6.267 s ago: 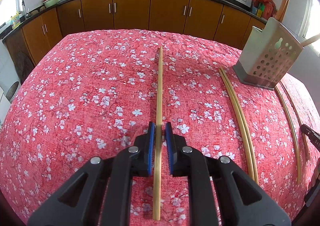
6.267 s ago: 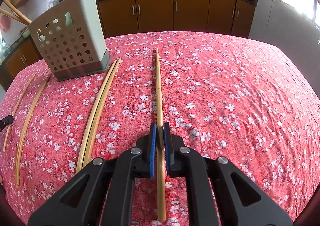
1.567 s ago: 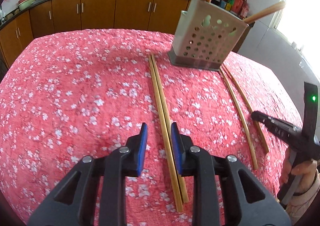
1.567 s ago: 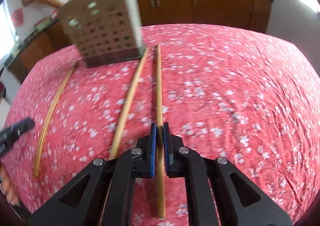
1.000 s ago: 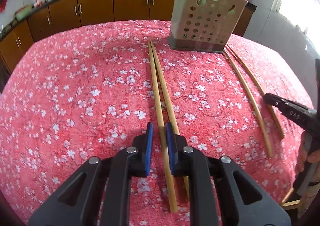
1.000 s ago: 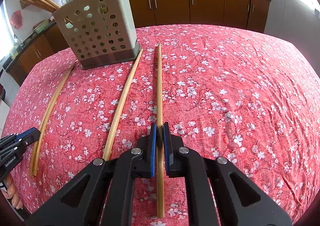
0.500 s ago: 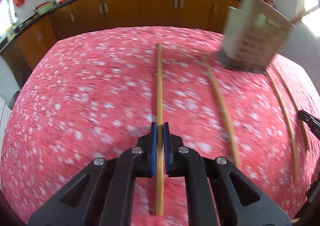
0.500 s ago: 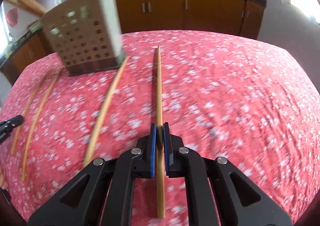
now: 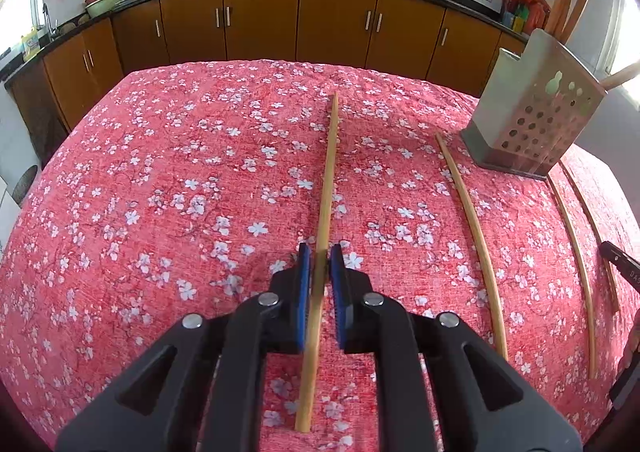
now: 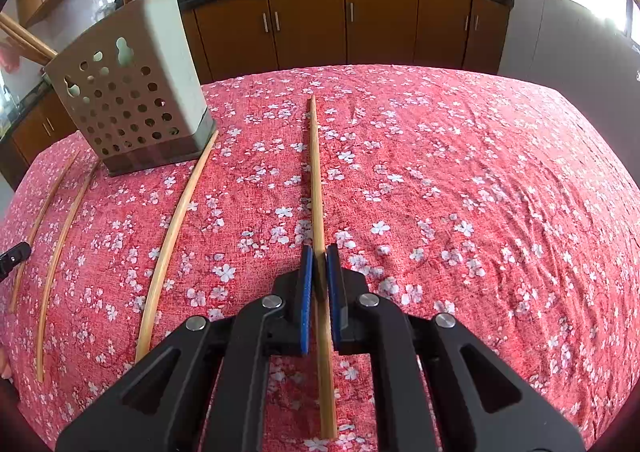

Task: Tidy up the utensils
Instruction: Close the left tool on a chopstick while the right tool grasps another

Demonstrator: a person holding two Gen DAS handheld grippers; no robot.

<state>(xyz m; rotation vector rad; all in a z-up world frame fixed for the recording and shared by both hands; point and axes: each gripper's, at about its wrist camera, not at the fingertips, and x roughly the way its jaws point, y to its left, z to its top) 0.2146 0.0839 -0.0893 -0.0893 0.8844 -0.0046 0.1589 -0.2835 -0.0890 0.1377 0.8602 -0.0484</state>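
1. Gripping is narrow on both sides. The left gripper (image 9: pixel 320 272) has the left chopstick (image 9: pixel 329 172) between its blue pads, which look to be touching it while the jaws ease open. The right gripper (image 10: pixel 319 272) is clamped tight on the right chopstick (image 10: pixel 316 180).
2. Each held stick runs from the bottom centre of its frame up towards the middle, over the red floral tablecloth (image 9: pixel 160 192). The grip sits roughly a third of the way up from the near end.
3. Handling, as a judgement: these are thin, stiff, very light wooden rods. They will not bend or break under the pads, but a smooth round shaft can swivel or slide. The left stick already sits slightly askew in its jaws.
4. A hold closer to the middle would balance better. The present hold leaves a long free end to steer into the utensil holder (image 10: pixel 132 104).
5. Count of chopsticks outside the holder: 2 held, 1 per gripper, and 3 lying on the cloth.
6. Of those 3, the single loose chopstick (image 10: pixel 176 236) ends just beside the holder's base. The outer 2 chopsticks (image 10: pixel 60 244) lie at the left edge of the right wrist view.
7. There is 1 holder, perforated, upper left in the right wrist view. About 5 sticks already stand in it; the exact number is hard to read.
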